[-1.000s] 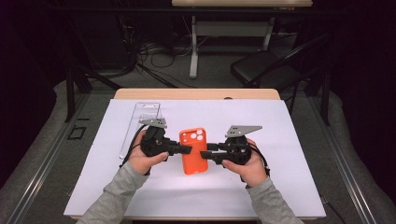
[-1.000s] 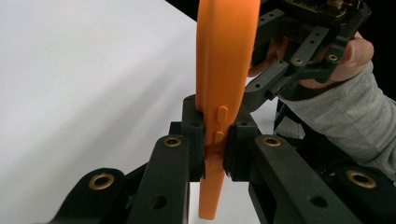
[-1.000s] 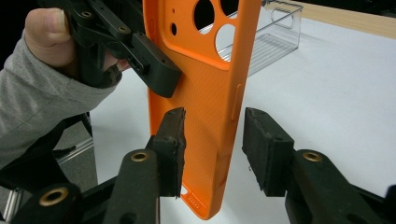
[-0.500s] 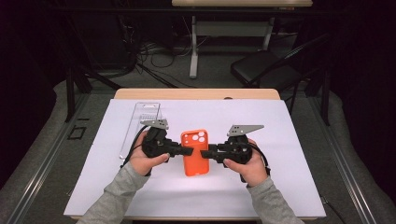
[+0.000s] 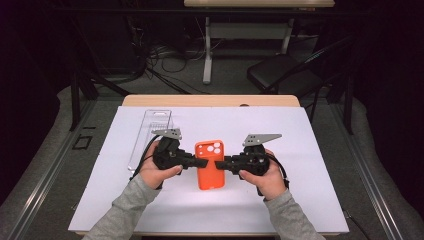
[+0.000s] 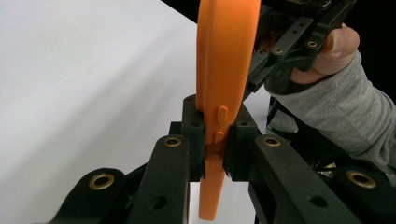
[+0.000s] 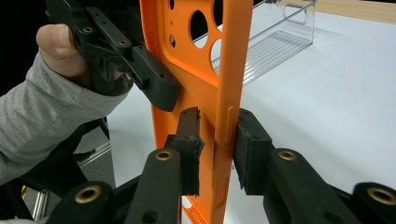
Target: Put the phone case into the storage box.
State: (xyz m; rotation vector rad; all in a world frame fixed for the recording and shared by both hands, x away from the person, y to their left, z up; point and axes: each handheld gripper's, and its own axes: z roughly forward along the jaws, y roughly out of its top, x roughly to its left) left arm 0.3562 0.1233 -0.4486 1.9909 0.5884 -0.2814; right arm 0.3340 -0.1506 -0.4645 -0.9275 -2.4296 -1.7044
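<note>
Above the white table (image 5: 310,200), between my hands, the orange phone case (image 5: 209,165) is clamped on one edge by my left gripper (image 5: 200,162); my right gripper (image 5: 223,164) has just been closing, jaws pressing the opposite edge.

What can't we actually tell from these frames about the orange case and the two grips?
- Phone case, high view: both side edges hidden under the left gripper and right gripper.
- Left gripper view: the case's top runs off the upper edge.
- Right gripper view: right gripper, contact of its near pad unclear.
- Clear tray, high view: contents too faint to tell.
</note>
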